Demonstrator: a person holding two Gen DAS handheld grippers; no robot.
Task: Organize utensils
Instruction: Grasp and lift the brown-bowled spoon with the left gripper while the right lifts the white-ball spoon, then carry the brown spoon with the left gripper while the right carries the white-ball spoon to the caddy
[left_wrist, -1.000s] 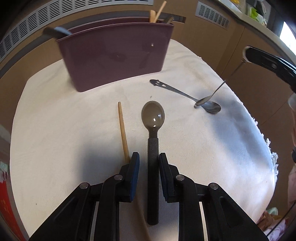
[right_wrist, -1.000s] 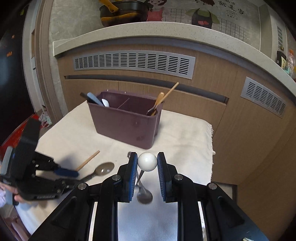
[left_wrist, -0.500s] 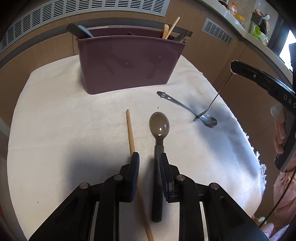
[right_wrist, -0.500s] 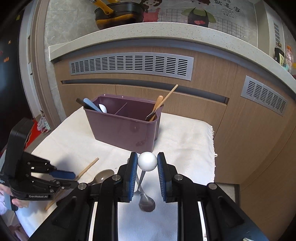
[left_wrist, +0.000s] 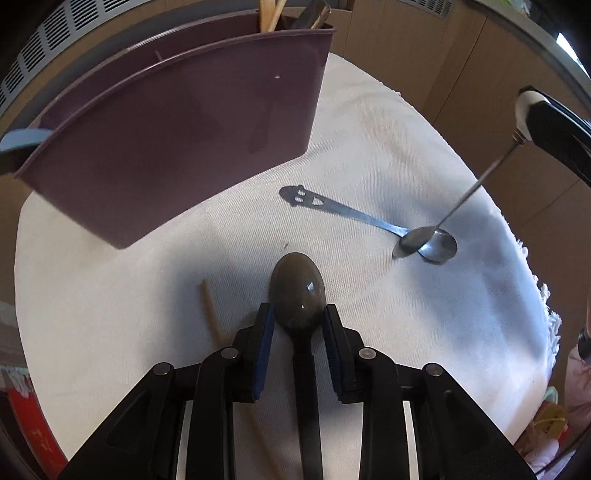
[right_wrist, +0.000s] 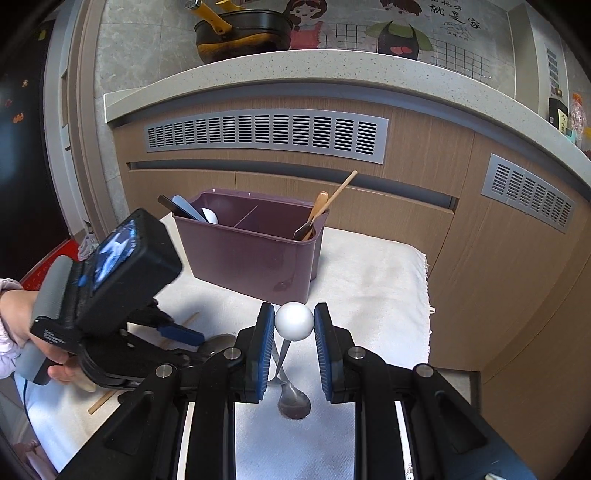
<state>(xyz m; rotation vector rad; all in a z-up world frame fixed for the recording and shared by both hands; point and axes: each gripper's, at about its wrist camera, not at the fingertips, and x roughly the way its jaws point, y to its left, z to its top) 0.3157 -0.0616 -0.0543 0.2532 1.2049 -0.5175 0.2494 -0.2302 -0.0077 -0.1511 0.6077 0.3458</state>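
Note:
A dark plastic spoon (left_wrist: 297, 302) lies on the white cloth (left_wrist: 110, 314), its bowl between the tips of my left gripper (left_wrist: 298, 317). That gripper's jaws are opening, and the pads stand clear of the spoon on both sides. My right gripper (right_wrist: 293, 325) is shut on the white ball (right_wrist: 293, 320) at the end of a thin metal spoon (left_wrist: 476, 188). This spoon hangs steeply, with its bowl (right_wrist: 293, 400) down on the cloth. Its bowl meets that of a second metal spoon (left_wrist: 347, 212), which lies flat. A purple utensil caddy (right_wrist: 251, 254) stands behind them.
A wooden chopstick (left_wrist: 208, 310) lies just left of the dark spoon. The caddy holds several utensils at both ends. A hand (right_wrist: 14, 325) holds the left gripper's body (right_wrist: 110, 280). Wooden cabinets (right_wrist: 480, 258) stand close behind and right of the small table.
My left gripper has slid forward along the dark spoon, from its handle to its bowl, and its jaws have widened. The right gripper and its spoon have stayed put.

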